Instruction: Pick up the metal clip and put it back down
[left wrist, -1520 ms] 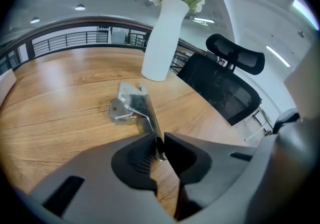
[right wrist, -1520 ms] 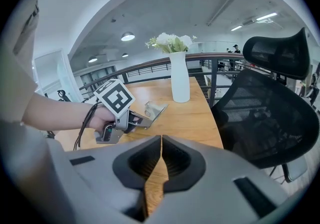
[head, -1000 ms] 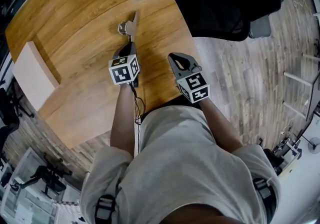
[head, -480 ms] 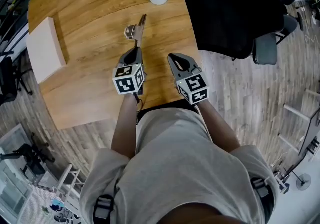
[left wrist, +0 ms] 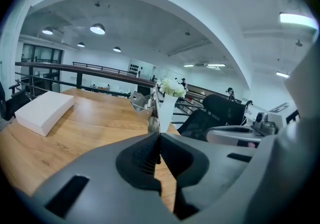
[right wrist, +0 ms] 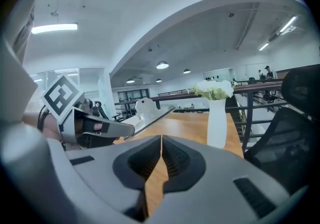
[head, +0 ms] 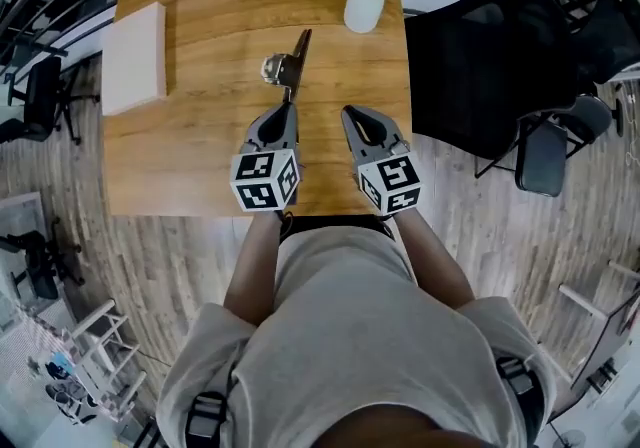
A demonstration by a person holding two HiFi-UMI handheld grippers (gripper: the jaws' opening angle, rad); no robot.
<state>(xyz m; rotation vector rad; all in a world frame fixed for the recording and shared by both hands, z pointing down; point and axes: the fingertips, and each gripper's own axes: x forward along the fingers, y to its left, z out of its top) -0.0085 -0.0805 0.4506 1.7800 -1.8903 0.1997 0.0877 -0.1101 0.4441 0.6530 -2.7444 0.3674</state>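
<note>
- The metal clip [head: 287,66] is grasped by its near end in the left hand-held gripper [head: 286,108], apparently for lifting, and points to 12 o'clock.
- The right hand-held gripper [head: 349,114], at its 3 o'clock, is clenched on nothing, probably unneeded.

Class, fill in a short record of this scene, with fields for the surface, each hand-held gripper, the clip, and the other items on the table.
surface: brown wooden table
left hand-held gripper: jaws shut on the silver metal clip
right hand-held gripper: jaws together, nothing between them
clip position: sticks forward out of the left jaws and appears held off the tabletop
other items: white vase of white flowers near the table's far right edge; flat white rectangular block at the far left
</note>
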